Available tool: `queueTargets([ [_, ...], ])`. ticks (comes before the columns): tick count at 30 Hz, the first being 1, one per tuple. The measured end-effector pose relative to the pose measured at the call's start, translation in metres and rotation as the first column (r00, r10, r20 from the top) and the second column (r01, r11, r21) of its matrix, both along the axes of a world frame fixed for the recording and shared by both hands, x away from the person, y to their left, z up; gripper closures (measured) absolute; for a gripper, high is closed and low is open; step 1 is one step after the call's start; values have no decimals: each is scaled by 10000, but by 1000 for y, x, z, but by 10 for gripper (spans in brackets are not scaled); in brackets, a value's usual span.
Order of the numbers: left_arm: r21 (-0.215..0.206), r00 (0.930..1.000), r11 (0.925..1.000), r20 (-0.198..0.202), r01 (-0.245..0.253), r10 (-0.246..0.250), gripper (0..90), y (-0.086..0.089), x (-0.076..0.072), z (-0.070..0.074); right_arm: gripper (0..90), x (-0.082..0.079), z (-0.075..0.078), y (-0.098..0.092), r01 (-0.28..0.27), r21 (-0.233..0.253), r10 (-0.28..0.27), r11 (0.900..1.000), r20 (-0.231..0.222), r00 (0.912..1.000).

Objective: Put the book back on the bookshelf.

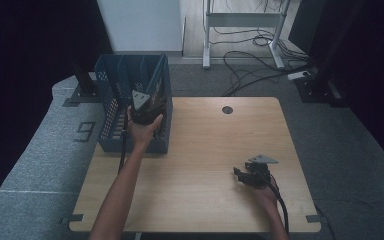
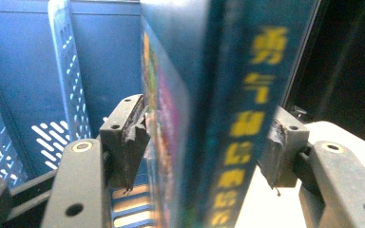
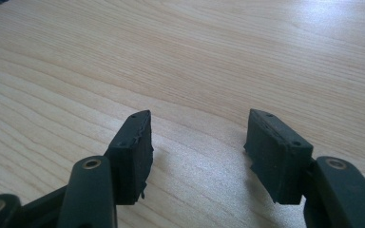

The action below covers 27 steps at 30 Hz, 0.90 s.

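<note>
A dark teal book [image 2: 228, 95] with yellow characters down its spine stands upright in the right-hand part of a blue slotted plastic basket [image 1: 111, 95]. In the high view the book [image 1: 159, 93] shows as a dark slab against the basket's right wall. My left gripper [image 1: 143, 111] reaches into the basket from the front. In the left gripper view, the left gripper [image 2: 209, 128] has both pads pressed on the book's covers, shut on it. My right gripper [image 1: 241, 174] rests low over the wooden table [image 1: 205, 145] at the front right, and in the right gripper view the right gripper [image 3: 197, 137] is open with nothing between its fingers.
The basket's inner divider [image 2: 66, 71] stands left of the book. A round cable hole [image 1: 227, 110] sits near the table's far edge. Grey carpet [image 1: 35, 150] surrounds the table, with loose cables [image 1: 260, 65] and a desk frame [image 1: 242, 20] behind.
</note>
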State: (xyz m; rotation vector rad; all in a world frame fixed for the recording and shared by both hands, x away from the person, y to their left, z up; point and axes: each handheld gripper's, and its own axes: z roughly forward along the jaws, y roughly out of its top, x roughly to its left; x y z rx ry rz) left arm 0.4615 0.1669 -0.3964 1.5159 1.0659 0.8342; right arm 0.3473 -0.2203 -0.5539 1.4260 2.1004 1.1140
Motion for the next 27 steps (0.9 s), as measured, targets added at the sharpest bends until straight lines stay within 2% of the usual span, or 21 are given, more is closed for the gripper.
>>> queueTargets([
  [6,-88,10000,10000,1,25,-25,375,7,-3,3,409,0,0,0,3,-12,-3,10000,3,10000],
  [16,175,9995,9996,-249,202,-197,321,12,-13,2,409,0,0,1,-24,-123,25,9999,58,10000],
  [21,343,9982,9987,-486,380,-363,295,14,-21,-1,409,0,0,1,-36,-161,37,9999,32,10000],
  [27,526,9925,9954,-967,796,-743,257,16,-33,-5,409,0,0,1,-27,-157,28,9999,27,10000],
])
